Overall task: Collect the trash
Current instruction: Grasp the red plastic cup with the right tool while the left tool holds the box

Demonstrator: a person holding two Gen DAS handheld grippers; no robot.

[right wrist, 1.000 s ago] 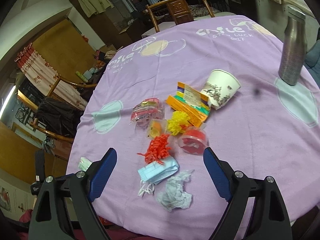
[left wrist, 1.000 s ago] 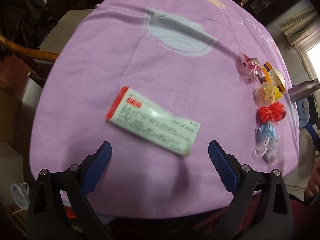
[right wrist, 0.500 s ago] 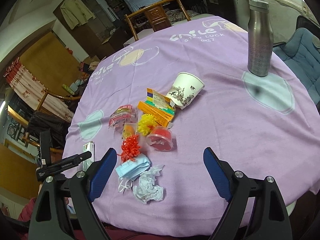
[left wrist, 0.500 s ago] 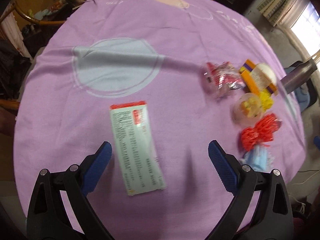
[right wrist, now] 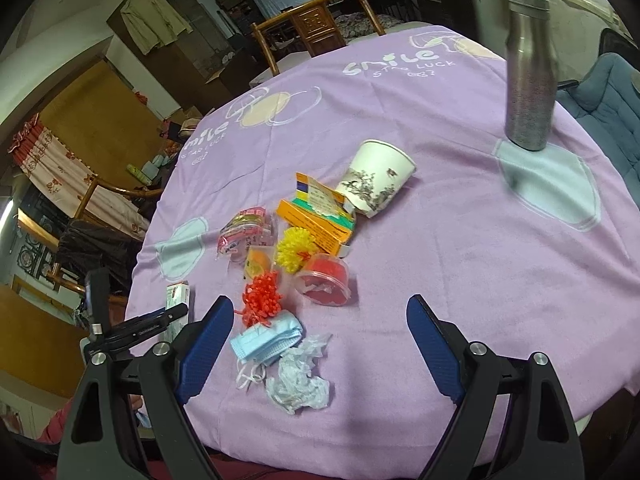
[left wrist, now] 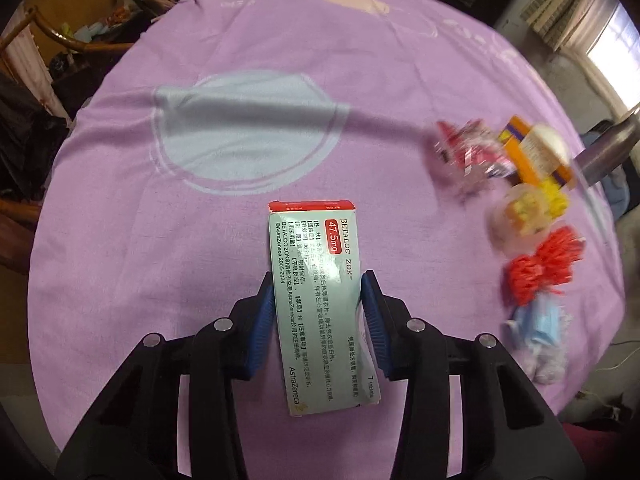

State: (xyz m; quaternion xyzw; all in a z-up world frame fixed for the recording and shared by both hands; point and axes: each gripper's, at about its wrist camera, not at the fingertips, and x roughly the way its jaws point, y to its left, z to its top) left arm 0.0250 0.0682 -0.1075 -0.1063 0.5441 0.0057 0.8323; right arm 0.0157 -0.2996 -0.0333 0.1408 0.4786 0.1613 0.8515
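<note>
Trash nearest: a pale green cardboard medicine box [left wrist: 320, 304] with a red end, lying flat on the purple-clothed table [left wrist: 200, 240], likely light, stiff and crushable. The left gripper [left wrist: 322, 316] is closing its jaws across the box's long sides, pads touching. Print reads "BETALOC ZOK", "47.5mg", "AstraZeneca". The right gripper [right wrist: 320, 344] hangs released over a blue face mask [right wrist: 268, 340]; farther off, the cloth reads "smile".
</note>
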